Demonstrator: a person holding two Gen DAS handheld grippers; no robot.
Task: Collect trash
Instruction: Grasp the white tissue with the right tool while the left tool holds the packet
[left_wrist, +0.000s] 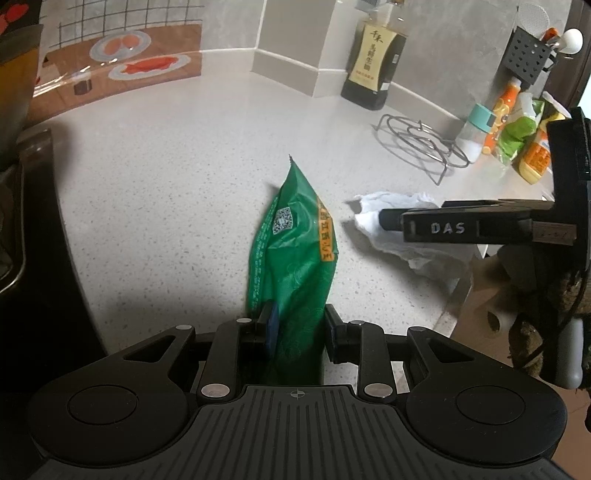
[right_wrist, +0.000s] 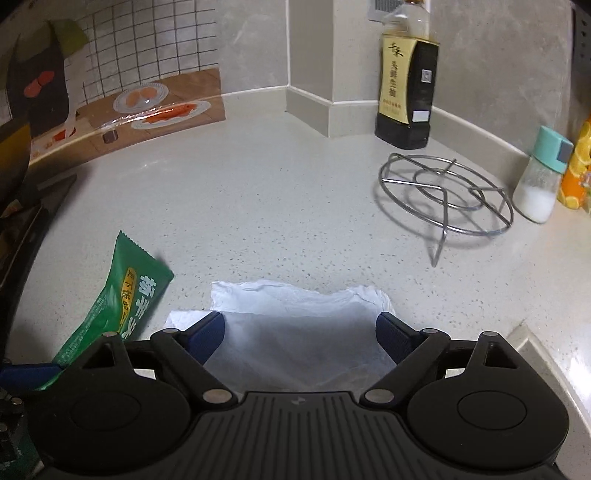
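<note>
Left wrist: left gripper (left_wrist: 295, 325) clamps green wrapper (left_wrist: 295, 243); right gripper (right_wrist: 299, 328) spread.

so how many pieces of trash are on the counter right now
2. A green plastic snack wrapper lies between the left gripper's fingers. A crumpled white paper tissue lies to its right, between the right gripper's open fingers. More may be hidden outside both views.

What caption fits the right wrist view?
Open right gripper straddles a crumpled white tissue on the speckled counter, green wrapper alongside.
</note>
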